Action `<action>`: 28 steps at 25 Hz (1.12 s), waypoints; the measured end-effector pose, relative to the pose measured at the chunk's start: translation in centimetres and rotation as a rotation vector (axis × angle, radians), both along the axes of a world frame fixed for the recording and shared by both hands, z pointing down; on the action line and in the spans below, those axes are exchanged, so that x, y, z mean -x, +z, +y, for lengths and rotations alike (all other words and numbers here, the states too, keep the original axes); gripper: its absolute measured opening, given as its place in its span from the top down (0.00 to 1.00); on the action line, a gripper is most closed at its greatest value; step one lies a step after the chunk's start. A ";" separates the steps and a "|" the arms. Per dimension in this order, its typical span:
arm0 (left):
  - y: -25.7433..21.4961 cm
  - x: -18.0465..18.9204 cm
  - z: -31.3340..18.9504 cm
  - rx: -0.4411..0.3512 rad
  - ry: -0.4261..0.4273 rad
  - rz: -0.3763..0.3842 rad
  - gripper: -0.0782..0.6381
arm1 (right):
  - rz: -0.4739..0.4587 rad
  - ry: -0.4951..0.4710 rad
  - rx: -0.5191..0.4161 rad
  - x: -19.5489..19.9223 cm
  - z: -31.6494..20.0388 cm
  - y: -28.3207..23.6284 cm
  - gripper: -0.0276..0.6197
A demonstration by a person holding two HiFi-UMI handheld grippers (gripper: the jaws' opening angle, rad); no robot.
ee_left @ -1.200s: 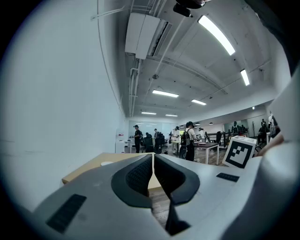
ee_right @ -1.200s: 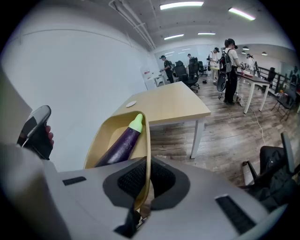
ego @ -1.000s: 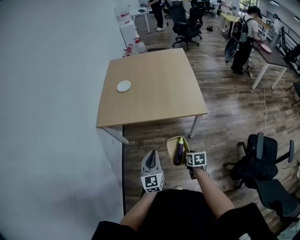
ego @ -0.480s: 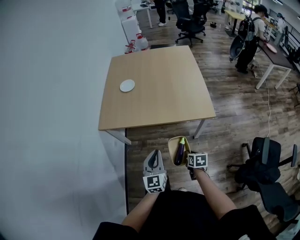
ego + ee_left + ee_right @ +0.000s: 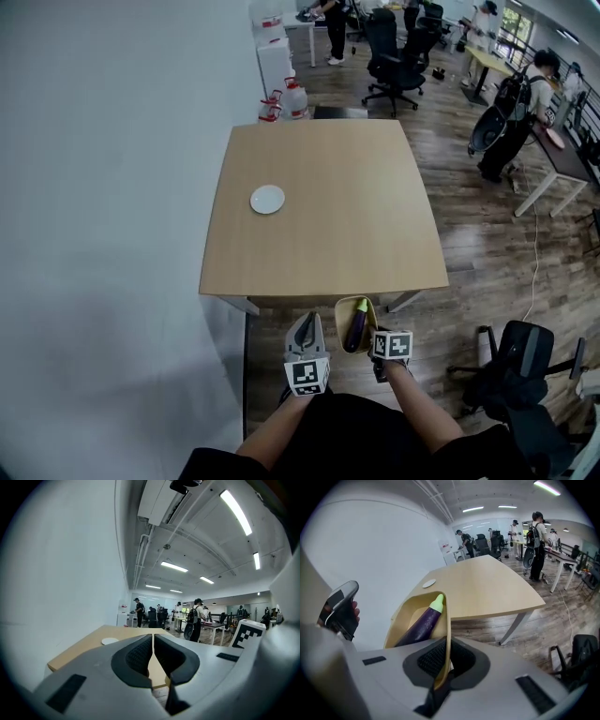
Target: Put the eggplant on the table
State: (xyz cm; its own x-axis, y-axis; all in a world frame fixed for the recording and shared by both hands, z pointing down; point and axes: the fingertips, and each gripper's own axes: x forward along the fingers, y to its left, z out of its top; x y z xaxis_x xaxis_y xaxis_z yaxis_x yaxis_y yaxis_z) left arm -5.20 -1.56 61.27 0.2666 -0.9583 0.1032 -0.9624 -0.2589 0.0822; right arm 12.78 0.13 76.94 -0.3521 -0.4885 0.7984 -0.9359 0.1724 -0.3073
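Note:
A purple eggplant [image 5: 356, 324] with a green stem lies in a tan bowl [image 5: 343, 307], held in the air just short of the wooden table's [image 5: 328, 206] near edge. My right gripper [image 5: 373, 328] is shut on the bowl's right rim. In the right gripper view the rim [image 5: 446, 634] runs between the pads of the right gripper [image 5: 446, 660], and the eggplant [image 5: 423, 620] leans along the bowl. My left gripper [image 5: 305, 321] hangs to the left of the bowl, jaws shut and empty [image 5: 153, 653].
A small white plate [image 5: 267, 199] sits on the table's left side. A white wall [image 5: 103, 187] runs along the left. A black office chair [image 5: 520, 361] stands at the lower right; water jugs [image 5: 286, 98], desks, chairs and people are beyond the table.
Both grippers and the bowl with the eggplant have moved forward; the table's near edge now lies just ahead of them. The grip on the bowl is unchanged.

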 end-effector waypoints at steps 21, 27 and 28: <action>0.8 9.9 -16.5 0.078 0.063 0.076 0.86 | 0.012 0.016 0.021 12.2 -16.4 -0.2 0.86; 2.2 14.2 -17.6 0.108 -0.019 0.050 0.86 | 0.015 -0.034 0.001 16.0 -19.4 0.5 0.86; 2.4 14.9 -17.7 0.112 -0.032 0.047 0.86 | 0.014 -0.041 0.000 16.5 -19.9 0.8 0.86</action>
State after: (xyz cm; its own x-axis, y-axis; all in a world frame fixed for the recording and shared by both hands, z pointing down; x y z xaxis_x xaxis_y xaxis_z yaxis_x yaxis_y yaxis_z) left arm -20.13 -19.27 63.62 0.2427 -0.9496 0.1985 -0.9645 -0.2143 0.1542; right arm -3.72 -19.75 77.77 -0.3604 -0.4736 0.8036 -0.9323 0.2107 -0.2939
